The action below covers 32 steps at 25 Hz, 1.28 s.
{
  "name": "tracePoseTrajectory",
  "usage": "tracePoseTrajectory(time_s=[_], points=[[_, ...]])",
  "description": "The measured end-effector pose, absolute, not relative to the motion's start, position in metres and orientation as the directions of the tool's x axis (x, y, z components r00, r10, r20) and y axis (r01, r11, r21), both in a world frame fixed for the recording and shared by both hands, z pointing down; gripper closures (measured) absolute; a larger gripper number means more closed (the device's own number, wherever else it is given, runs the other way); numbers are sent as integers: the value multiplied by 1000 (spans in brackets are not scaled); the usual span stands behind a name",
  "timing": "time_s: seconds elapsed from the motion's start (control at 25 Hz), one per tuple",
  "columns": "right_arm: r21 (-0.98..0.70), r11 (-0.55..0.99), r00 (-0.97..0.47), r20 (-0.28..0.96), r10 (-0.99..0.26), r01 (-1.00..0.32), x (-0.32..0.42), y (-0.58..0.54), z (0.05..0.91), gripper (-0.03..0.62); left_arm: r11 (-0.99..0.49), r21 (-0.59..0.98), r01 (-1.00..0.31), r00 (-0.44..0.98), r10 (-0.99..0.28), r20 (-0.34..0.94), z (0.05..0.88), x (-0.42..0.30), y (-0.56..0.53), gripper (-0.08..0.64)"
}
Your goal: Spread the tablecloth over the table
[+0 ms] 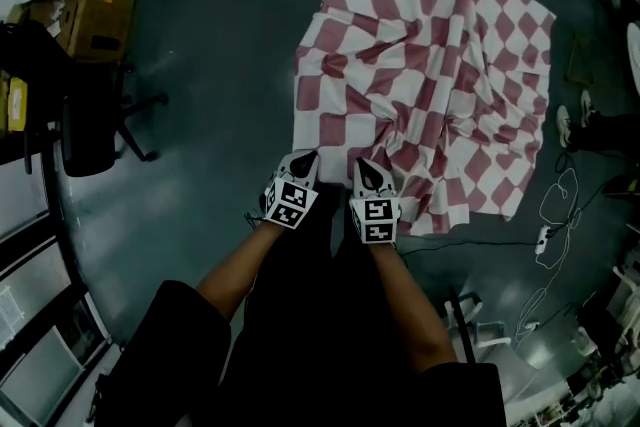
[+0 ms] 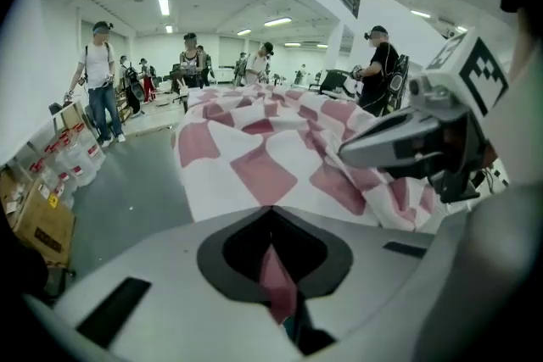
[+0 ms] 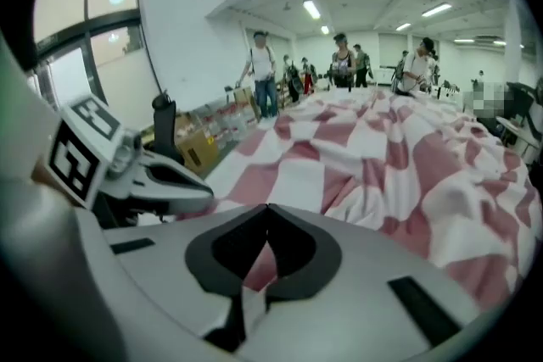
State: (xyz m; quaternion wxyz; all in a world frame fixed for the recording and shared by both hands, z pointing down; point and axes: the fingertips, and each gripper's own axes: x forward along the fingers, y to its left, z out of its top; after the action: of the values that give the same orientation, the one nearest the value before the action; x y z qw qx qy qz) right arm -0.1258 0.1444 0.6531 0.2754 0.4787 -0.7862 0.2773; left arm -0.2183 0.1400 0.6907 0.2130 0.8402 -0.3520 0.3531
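Note:
A red-and-white checked tablecloth [image 1: 430,65] lies rumpled over the table, smoother at the far end and bunched in folds towards me. My left gripper [image 1: 300,163] is shut on the cloth's near edge, and a strip of the tablecloth [image 2: 276,280] shows pinched between its jaws. My right gripper [image 1: 372,177] sits right beside it, also shut on the near edge, with the tablecloth [image 3: 254,267] caught in its jaws. The two grippers are close together. The table itself is hidden under the cloth.
A black office chair [image 1: 95,120] and cardboard boxes [image 1: 95,20] stand at the left. Cables and a power strip [image 1: 545,240] lie on the floor at the right, near a person's shoe [image 1: 567,125]. Several people [image 2: 102,80] stand beyond the table's far end.

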Motion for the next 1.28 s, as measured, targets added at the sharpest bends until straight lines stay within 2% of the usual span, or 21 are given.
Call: tracePoseTrajectory(time_s=[0.08,0.2,0.32,0.44,0.52,0.64,0.84,0.92,1.08,1.16,1.28], points=[[-179,346,-382,594,-708,-921,-98,149,603,578,-689,117,-716,554,-459,694,674,-202,135,549],[-159,147,-211,538,-816,-976,11,159,567,577,-731,137,-668,615,-439,656,667,-157,123,549],[-28,4,-21,641,-767,-1000,137,174,609,578,-727,179,-663,619,-398,677,682,-127,122,549],[-12,-21,4,757,-653,-1000,214,180,668,577,-691,204,-693,584,-372,722,700,-118,129,549],[-34,27,-43,786,-617,-999,228,175,691,578,-665,205,-718,551,-363,751,709,-120,132,549],[-17,131,-96,772,-628,-991,226,172,700,577,-632,176,-755,507,-392,768,707,-129,129,549],[25,135,-65,781,-622,-991,257,186,705,577,-645,93,-759,448,-412,793,712,-155,128,548],[47,184,-77,790,-609,-982,258,188,704,577,-636,88,-767,438,-418,796,712,-163,129,548],[34,308,-179,749,-638,-951,226,173,691,577,-630,161,-760,511,-426,746,700,-139,125,549],[-6,355,-238,753,-613,-935,207,167,694,577,-637,202,-744,547,-409,730,700,-120,120,549],[-10,362,-239,769,-593,-932,205,175,706,577,-613,221,-759,528,-381,759,711,-123,117,549]])
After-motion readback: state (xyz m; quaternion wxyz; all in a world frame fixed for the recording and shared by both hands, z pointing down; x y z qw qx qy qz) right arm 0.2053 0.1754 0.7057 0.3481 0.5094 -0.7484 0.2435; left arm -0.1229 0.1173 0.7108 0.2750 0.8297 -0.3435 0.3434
